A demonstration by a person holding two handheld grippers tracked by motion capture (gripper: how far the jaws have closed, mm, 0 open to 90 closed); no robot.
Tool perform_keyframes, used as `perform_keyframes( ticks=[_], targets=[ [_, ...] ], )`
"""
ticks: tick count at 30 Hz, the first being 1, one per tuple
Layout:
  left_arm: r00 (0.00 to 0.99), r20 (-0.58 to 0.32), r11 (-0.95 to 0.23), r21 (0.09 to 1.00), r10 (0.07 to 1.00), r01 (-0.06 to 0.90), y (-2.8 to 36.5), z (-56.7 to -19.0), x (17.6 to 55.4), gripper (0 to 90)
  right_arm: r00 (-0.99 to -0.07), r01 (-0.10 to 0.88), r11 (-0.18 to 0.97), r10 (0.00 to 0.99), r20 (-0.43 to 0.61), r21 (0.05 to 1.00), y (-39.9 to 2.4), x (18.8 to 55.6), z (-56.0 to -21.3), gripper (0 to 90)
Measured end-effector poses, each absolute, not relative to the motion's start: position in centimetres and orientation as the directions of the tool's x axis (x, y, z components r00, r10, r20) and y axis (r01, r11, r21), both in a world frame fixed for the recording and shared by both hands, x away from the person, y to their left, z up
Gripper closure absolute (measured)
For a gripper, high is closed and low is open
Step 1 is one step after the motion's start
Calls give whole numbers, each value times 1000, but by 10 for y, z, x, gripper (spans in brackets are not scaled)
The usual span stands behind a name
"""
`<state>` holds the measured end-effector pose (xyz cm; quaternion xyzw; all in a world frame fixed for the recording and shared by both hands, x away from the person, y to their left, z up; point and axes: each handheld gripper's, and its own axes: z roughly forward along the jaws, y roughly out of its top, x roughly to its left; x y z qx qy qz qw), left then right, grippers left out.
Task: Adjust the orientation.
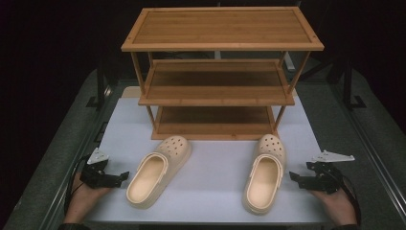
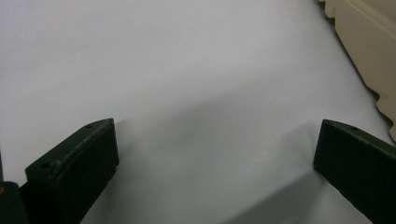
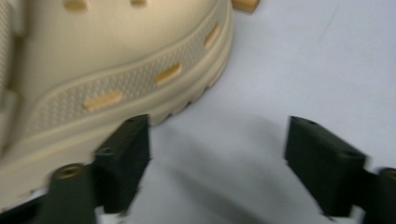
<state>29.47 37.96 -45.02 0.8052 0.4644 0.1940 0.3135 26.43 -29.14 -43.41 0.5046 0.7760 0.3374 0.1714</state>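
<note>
High view: a wooden shoe rack point(image 1: 218, 72) with three shelves stands at the far side of the white table point(image 1: 215, 191), well beyond both claws. In front of it lie two cream clogs, toes toward the rack.

Between the claws, the left clog point(image 1: 155, 170) lies just to the inner side of the left claw point(image 1: 125, 176), near its tips but apart from them, with its heel end closest and its toe angled away toward the rack. The right clog point(image 1: 265, 172) lies just to the inner side of the right claw point(image 1: 293, 176), its side wall close to the tips. Each claw rests low at the near table edge in a hand, and the two point inward at each other.

Left gripper view: the jaws stand wide apart over bare table, nothing between them, and the left clog's ridged sole edge point(image 2: 369, 51) sits ahead and off to the right, clear of the right jaw.

Right gripper view: the jaws gape with bare table between them. The right clog's side point(image 3: 112, 79), with its slots and ridged sole, fills the space ahead and to the left; the left jaw lies right against its sole edge, though actual contact cannot be told.
</note>
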Motion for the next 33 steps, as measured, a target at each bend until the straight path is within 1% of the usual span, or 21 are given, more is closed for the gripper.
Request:
perform_keyframes(
  ticks=[1, 3, 4, 6, 7, 8, 9, 11, 15, 18, 21, 22, 24, 29, 33],
  targets=[
    [493, 21, -371, 687, 870, 625, 379, -450, 295, 0, -433, 667, 256, 897, 85, 700, -292, 264, -432, 323],
    [492, 22, -371, 687, 870, 625, 379, -450, 294, 0, -434, 663, 243, 895, 100, 708, -294, 267, -426, 477],
    [492, 22, -370, 688, 870, 625, 379, -450, 294, 0, -438, 655, 242, 894, 98, 716, -295, 268, -423, 525],
    [492, 21, -370, 687, 870, 625, 379, -450, 295, 0, -442, 646, 240, 892, 99, 725, -295, 271, -418, 652],
    [492, 21, -370, 687, 870, 625, 379, -450, 295, 0, -442, 646, 240, 892, 99, 725, -295, 271, -418, 652],
    [492, 21, -371, 686, 870, 626, 379, -450, 295, 0, -446, 640, 243, 890, 96, 729, -294, 274, -417, 700],
    [493, 21, -372, 685, 870, 627, 379, -450, 295, 0, -454, 639, 248, 886, 97, 728, -294, 280, -414, 810],
    [493, 21, -372, 685, 870, 627, 379, -450, 295, 0, -456, 639, 243, 884, 105, 730, -293, 287, -413, 896],
    [492, 21, -370, 687, 870, 626, 379, -450, 294, 0, -467, 644, 243, 876, 122, 725, -293, 298, -410, 900],
    [492, 21, -370, 687, 870, 625, 379, -450, 294, 0, -486, 627, 245, 865, 125, 740, -289, 311, -407, 900],
    [492, 21, -370, 686, 870, 626, 379, -450, 294, 0, -476, 637, 237, 869, 133, 733, -287, 321, -405, 900],
    [492, 21, -371, 686, 870, 626, 379, -450, 295, 0, -461, 651, 225, 876, 141, 725, -286, 333, -405, 900],
    [492, 21, -371, 685, 870, 627, 379, -450, 295, 0, -454, 657, 211, 877, 156, 724, -285, 344, -405, 900],
    [493, 20, -371, 684, 870, 628, 380, -450, 295, 0, -458, 649, 213, 876, 152, 730, -280, 368, -409, 899],
    [493, 20, -371, 684, 870, 628, 380, -450, 295, 0, -474, 641, 209, 865, 166, 739, -276, 377, -412, 899]
  ],
)
